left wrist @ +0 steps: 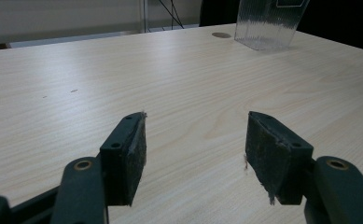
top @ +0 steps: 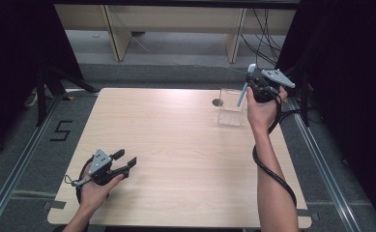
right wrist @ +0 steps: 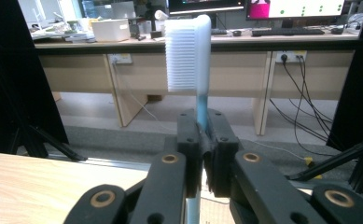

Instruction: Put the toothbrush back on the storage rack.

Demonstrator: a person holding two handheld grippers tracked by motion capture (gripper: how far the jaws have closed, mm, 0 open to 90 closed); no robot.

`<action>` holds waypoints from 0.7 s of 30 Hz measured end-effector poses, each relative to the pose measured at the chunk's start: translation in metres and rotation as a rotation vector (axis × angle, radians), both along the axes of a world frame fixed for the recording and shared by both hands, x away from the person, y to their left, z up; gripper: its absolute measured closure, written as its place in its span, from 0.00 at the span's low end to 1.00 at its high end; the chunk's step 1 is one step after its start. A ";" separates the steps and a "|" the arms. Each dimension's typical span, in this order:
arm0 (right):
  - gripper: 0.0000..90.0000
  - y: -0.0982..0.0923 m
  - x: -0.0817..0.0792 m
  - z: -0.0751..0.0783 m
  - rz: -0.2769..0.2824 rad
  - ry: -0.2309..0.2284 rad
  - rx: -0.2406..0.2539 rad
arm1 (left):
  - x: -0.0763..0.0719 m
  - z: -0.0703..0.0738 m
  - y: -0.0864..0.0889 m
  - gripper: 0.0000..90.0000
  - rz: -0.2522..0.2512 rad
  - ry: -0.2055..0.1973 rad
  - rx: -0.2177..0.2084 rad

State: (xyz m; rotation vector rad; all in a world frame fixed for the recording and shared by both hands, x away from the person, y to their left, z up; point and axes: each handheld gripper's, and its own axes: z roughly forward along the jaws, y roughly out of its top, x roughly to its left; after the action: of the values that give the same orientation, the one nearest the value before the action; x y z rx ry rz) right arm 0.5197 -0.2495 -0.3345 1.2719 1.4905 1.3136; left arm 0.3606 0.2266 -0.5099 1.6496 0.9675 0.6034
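Wooden surface: we are working at a pale wood-grain table (top: pixel 176 145), most of whose top is lying bare between our hands.
Edges: our left gripper (top: pixel 122 162) is sitting near the table's near-left corner; our right gripper (top: pixel 250 77) is hanging raised over the far-right edge.
Open room: we are seeing wide bare wood ahead of the left jaws, running up to a small round grommet hole (left wrist: pixel 221 35) and a clear ribbed plastic container (left wrist: pixel 268 23) at the far side.
Left gripper state: its jaws are standing wide apart in the left gripper view, gripping nothing.
Right gripper state: its jaws are pressing together on the handle of a blue-and-white plastic toothbrush (right wrist: pixel 195 60).
Toothbrush position: in the right gripper view it is rising upright out of the jaws, white bristles facing left; from the high view its handle is slanting down over the container's right side.
Container position: it is standing just right of the grommet hole, below our raised right hand (top: pixel 262 108).
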 end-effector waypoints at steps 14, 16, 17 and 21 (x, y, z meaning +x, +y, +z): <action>0.96 -0.009 0.011 -0.009 -0.055 0.000 0.000 | -0.001 -0.001 0.000 0.42 0.003 0.002 0.001; 0.96 -0.012 0.013 -0.012 -0.055 0.006 -0.005 | 0.000 -0.001 0.000 0.42 0.003 0.002 0.002; 0.96 -0.013 0.013 -0.013 -0.062 0.010 0.002 | 0.000 -0.001 0.000 0.42 0.001 0.002 0.002; 0.96 -0.017 0.016 -0.018 -0.071 0.013 -0.002 | 0.001 -0.002 0.000 0.42 -0.003 -0.003 -0.009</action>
State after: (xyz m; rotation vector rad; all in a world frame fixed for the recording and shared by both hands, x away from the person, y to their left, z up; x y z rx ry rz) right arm 0.5353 -0.2665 -0.3526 1.3223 1.4426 1.2598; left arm 0.3612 0.2261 -0.5116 1.6411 0.9641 0.5989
